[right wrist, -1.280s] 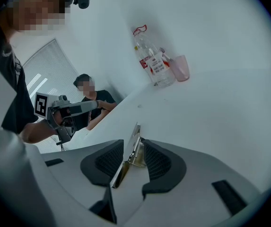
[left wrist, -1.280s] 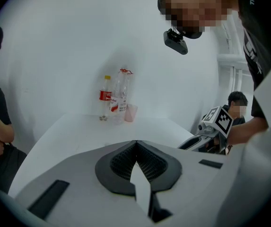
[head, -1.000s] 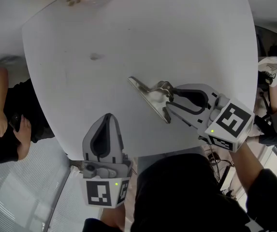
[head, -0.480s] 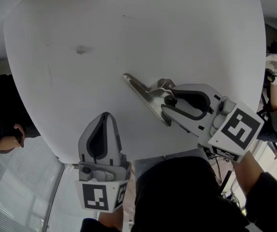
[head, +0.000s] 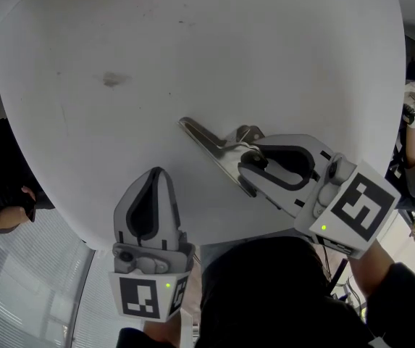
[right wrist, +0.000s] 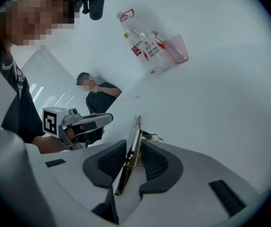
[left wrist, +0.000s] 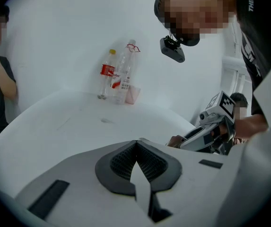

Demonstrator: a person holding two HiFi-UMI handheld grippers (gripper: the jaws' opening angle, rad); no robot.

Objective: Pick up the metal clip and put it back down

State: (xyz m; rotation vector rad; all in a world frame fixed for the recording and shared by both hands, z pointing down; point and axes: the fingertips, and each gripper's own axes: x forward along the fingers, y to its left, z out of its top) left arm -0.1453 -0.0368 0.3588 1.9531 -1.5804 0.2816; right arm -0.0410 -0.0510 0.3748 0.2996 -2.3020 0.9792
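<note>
The clip (head: 211, 145) lies on the white table (head: 265, 49), a little right of centre in the head view, and the right gripper (head: 243, 167) is right on it. Its jaws have just been closing, and the right gripper view shows the clip's plate and spring standing edge-on between the two dark pads (right wrist: 108, 162), both pads against it, so that is a grip at a fairly wide setting. The long flat end of the clip sticks out past the fingertips toward the upper left of the head view and rests on the tabletop. Over in the left gripper view, two bottles (left wrist: 118, 77) and a pink cup (left wrist: 133, 94) stand together at the far side of the table, upper centre of the frame. What is in them I can't tell from here. Now the poses: the right gripper comes in from the lower right, angled down at the table and pointing up-left, its marker cube (head: 355, 209) trailing at the lower right. The left gripper (head: 156, 174) sits lower left of centre over the table's near edge, pointing up the frame, jaws pressed together with nothing between them, well apart from the clip.
</note>
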